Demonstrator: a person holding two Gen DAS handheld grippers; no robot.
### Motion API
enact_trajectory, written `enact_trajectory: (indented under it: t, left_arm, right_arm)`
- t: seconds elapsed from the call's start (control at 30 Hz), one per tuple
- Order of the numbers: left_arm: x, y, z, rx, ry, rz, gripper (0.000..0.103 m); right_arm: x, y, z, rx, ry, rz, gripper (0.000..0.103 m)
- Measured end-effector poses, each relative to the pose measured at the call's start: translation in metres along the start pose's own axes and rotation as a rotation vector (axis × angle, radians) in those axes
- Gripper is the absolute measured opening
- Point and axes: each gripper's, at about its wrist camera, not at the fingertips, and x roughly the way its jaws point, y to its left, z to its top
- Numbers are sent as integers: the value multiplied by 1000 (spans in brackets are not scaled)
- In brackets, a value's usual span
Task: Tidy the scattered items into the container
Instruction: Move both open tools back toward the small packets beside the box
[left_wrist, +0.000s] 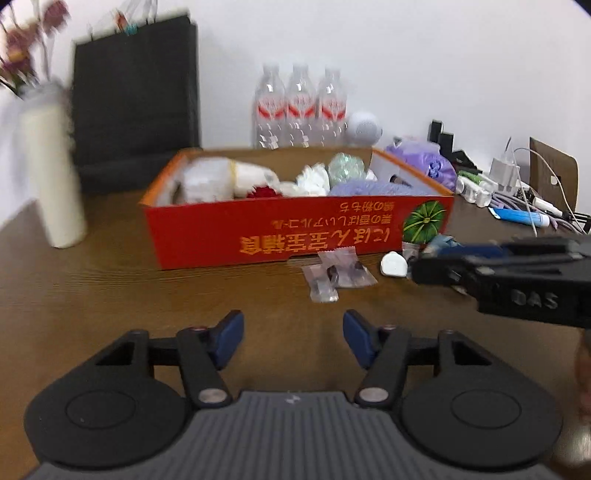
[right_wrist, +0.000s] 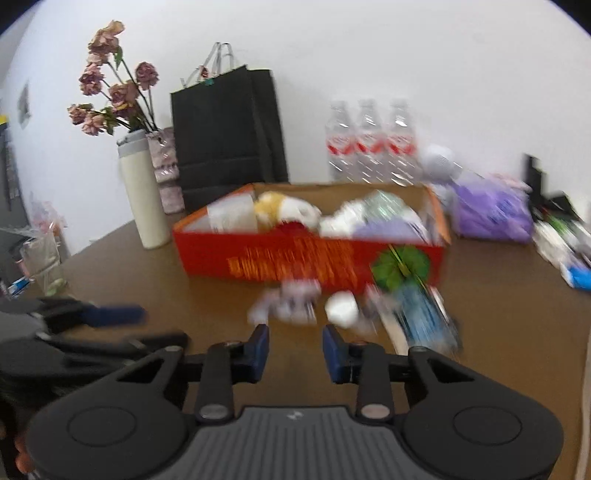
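Two hand-held grippers are hovering over the worktop (left_wrist: 110, 280), both facing the red box (left_wrist: 295, 229) that is serving as the container. Left hand-held gripper (left_wrist: 293, 338): its jaws are standing spread with nothing between them, and the clear sachets (left_wrist: 338, 277) are lying just ahead of it, slightly to its right, against the foot of the box. Right hand-held gripper (right_wrist: 295, 352): its jaws are likewise standing apart and empty; directly ahead of its fingertips a small white object (right_wrist: 341, 308) is resting on the worktop, with the sachets (right_wrist: 291, 304) just to its left and a blue packet (right_wrist: 424, 317) to its right. Motion blur is obscuring finer detail in the right wrist view. The box is already holding several soft items. Judged from this layout, the step in hand is an approach to the remaining loose pieces; the next move is calling for lowering one open gripper around an item, closing on it, and lifting it over the near wall of the box.
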Motion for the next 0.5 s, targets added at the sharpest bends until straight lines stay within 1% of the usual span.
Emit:
enact_trajectory:
  t: [0.1, 0.2, 0.3, 0.37, 0.4, 0.43, 0.47, 0.5]
  left_arm:
    - [27, -3, 9, 48, 13, -20, 63]
    - [49, -7, 15, 71, 29, -21, 63]
    - [66, -6, 19, 76, 59, -39, 46]
    - [68, -6, 19, 79, 51, -34, 43]
    - [67, -6, 19, 84, 52, -36, 39]
    - [67, -5, 20, 89, 52, -43, 34]
    - [66, -4, 20, 90, 53, -50, 31]
    - [65, -3, 20, 93, 54, -55, 23]
  right_arm:
    - [40, -12, 19, 7, 45, 21, 30]
    - [69, -15, 28, -10, 89, 22, 30]
    - [85, -14, 30, -32, 122, 13, 29]
    - [92, -13, 28, -38, 135, 15, 27]
    - [93, -13, 26, -44, 138, 11, 27]
    - [94, -13, 24, -43, 139, 8, 24]
    - [95, -15, 22, -37, 138, 8, 24]
    - [96, -15, 21, -35, 138, 3, 24]
